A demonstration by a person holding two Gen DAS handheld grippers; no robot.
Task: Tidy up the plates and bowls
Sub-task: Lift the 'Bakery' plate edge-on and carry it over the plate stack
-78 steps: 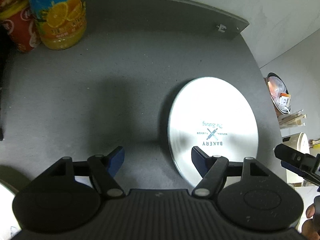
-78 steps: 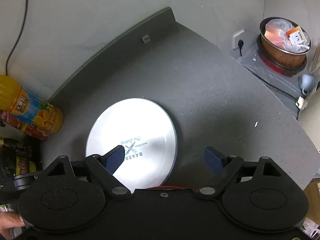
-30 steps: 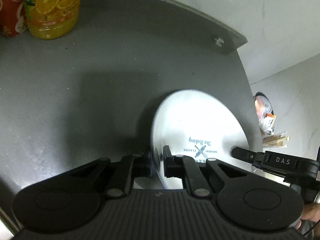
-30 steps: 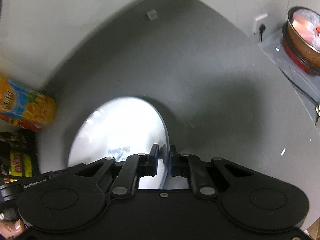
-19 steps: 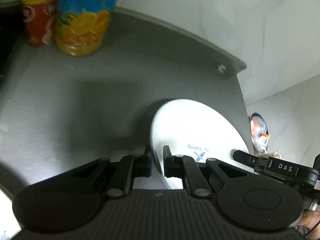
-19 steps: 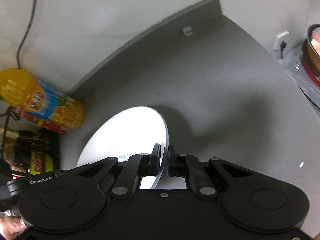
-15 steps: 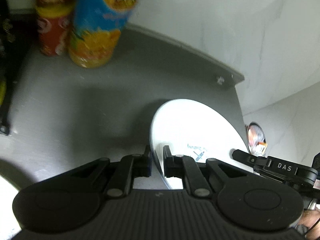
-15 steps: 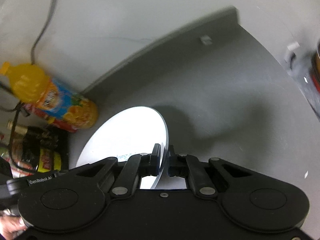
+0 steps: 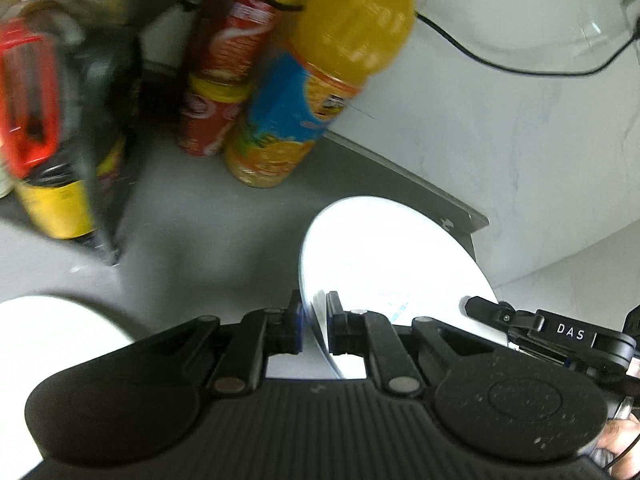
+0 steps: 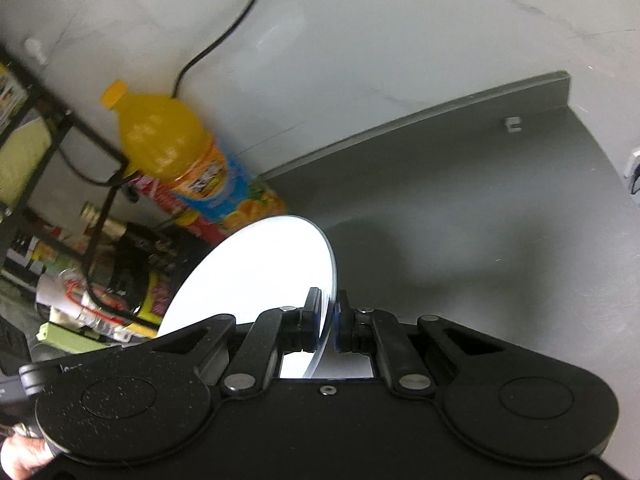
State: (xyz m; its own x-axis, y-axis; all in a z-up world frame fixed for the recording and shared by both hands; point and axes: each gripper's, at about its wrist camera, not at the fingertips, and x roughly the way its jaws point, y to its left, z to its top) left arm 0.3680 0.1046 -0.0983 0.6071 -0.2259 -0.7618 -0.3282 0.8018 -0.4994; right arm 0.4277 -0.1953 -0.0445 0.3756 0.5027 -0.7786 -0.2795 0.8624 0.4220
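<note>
A white round plate [image 9: 384, 256] with faint blue print is held off the grey counter between both grippers. My left gripper [image 9: 314, 320] is shut on its left rim. In the right wrist view the same plate [image 10: 256, 276] shows glaringly bright, and my right gripper [image 10: 328, 322] is shut on its right rim. The right gripper's body [image 9: 552, 332] shows at the plate's far side in the left wrist view. Another white dish [image 9: 52, 328] lies at the lower left, partly hidden by my left gripper.
An orange juice bottle [image 9: 316, 84] and red cans [image 9: 216, 96] stand by the wall at the back left, beside a black wire rack [image 10: 72, 148] with packets. The grey counter [image 10: 500, 232] stretches to the right, with a raised back edge. A hand [image 10: 24, 456] grips a handle.
Both grippers shut on the plate's rims and lifted it off the counter. The views have swung up and left toward the bottles and rack.
</note>
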